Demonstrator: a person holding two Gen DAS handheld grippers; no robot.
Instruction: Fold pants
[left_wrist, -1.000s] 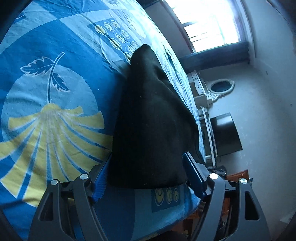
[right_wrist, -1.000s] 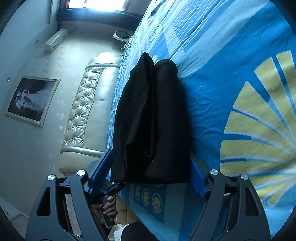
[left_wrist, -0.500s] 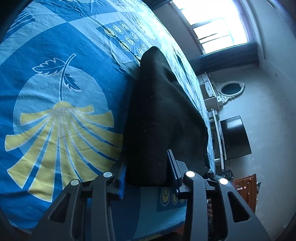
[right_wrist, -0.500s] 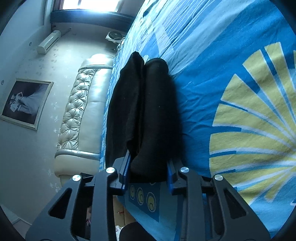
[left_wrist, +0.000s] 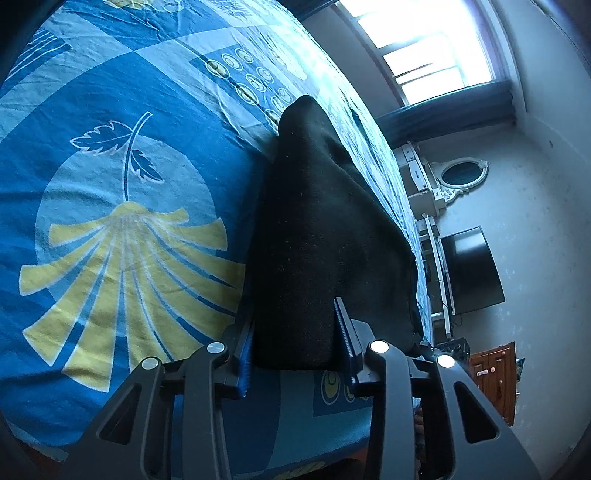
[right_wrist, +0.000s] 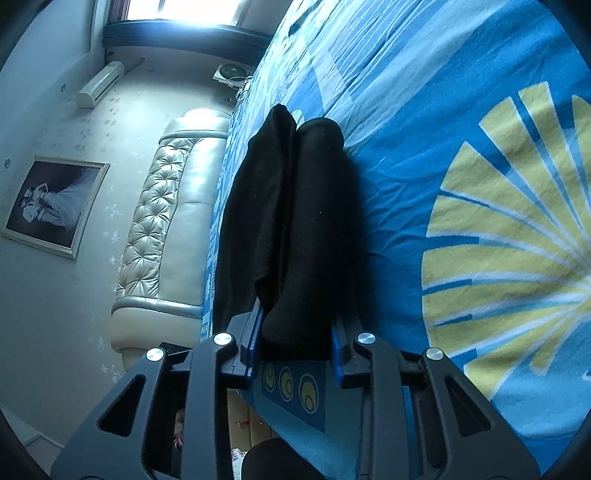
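Black pants (left_wrist: 317, 236) lie folded in a thick stack on the blue patterned bed sheet (left_wrist: 110, 184). My left gripper (left_wrist: 295, 332) is shut on the near edge of the stack, with fabric bulging between its blue-padded fingers. In the right wrist view the pants (right_wrist: 295, 221) show as two rolled layers side by side. My right gripper (right_wrist: 295, 332) is shut on the near end of the thicker layer. The gripped ends sit close to the bed's near edge.
The bed sheet (right_wrist: 480, 221) with yellow fan prints spreads beside the pants. A padded headboard (right_wrist: 173, 206) and framed picture (right_wrist: 51, 203) are on the right gripper's left. A dresser with mirror (left_wrist: 461, 173), a dark TV (left_wrist: 469, 269) and a window (left_wrist: 432, 48) stand beyond the bed.
Both grippers went from wide open around the pants' near edge to shut on it. The pants stack has bunched narrower between the fingers.
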